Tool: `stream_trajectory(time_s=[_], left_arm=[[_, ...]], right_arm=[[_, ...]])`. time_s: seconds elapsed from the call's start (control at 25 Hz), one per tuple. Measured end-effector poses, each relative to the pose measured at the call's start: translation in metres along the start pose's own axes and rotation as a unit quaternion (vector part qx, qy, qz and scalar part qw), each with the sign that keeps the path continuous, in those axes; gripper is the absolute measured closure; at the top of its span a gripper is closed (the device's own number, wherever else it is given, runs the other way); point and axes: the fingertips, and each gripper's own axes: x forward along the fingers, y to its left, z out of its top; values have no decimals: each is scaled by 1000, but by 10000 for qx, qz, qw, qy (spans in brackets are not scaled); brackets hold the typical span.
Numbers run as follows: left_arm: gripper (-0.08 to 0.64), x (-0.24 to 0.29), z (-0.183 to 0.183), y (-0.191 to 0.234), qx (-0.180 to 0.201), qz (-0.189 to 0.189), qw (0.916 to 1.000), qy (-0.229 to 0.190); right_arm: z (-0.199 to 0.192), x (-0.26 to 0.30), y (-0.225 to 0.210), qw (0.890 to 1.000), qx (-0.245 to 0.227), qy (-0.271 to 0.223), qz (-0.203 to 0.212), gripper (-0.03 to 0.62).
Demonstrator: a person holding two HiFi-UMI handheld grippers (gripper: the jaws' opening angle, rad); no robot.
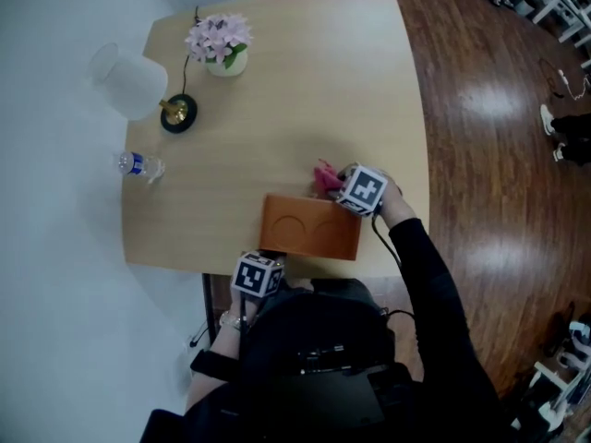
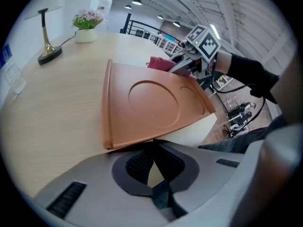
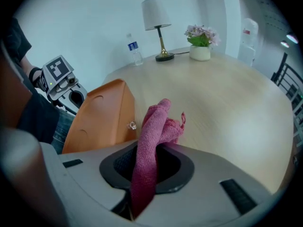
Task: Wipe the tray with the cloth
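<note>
At table (image 1: 305, 90) edge: tray (image 1: 309, 229) tilted | left tongs (image 2: 154, 145) pinch its rim | right tongs (image 3: 150, 150) hold cloth (image 3: 158, 122)

The right claw (image 3: 147, 168) is clamping the pink cloth (image 3: 158, 122), which is bunching up out of its jaws just above the pale wooden surface (image 3: 227, 108). Just to the cloth's left, the orange tray (image 3: 102, 119) is tilting up on edge, with the left claw (image 3: 73, 96) sitting at its far end. Well back, a bottle (image 3: 135, 51), a lamp (image 3: 156, 20) and a pot of flowers (image 3: 201, 41) are standing in a row.
</note>
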Motion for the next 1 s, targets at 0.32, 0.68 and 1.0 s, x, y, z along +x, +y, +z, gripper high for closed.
stream_trajectory(time_s=[0.32, 0.68, 1.0], left_arm=[[557, -12, 61, 71, 674, 697, 9951, 202], [557, -16, 114, 127, 1817, 1040, 9754, 696], [557, -14, 151, 128, 2310, 985, 9663, 563]], right_arm=[[-24, 8, 7, 9960, 879, 72, -177, 523], [-36, 27, 72, 9620, 2632, -428, -595, 523], [-21, 39, 95, 9236, 3602, -717, -1097, 525]])
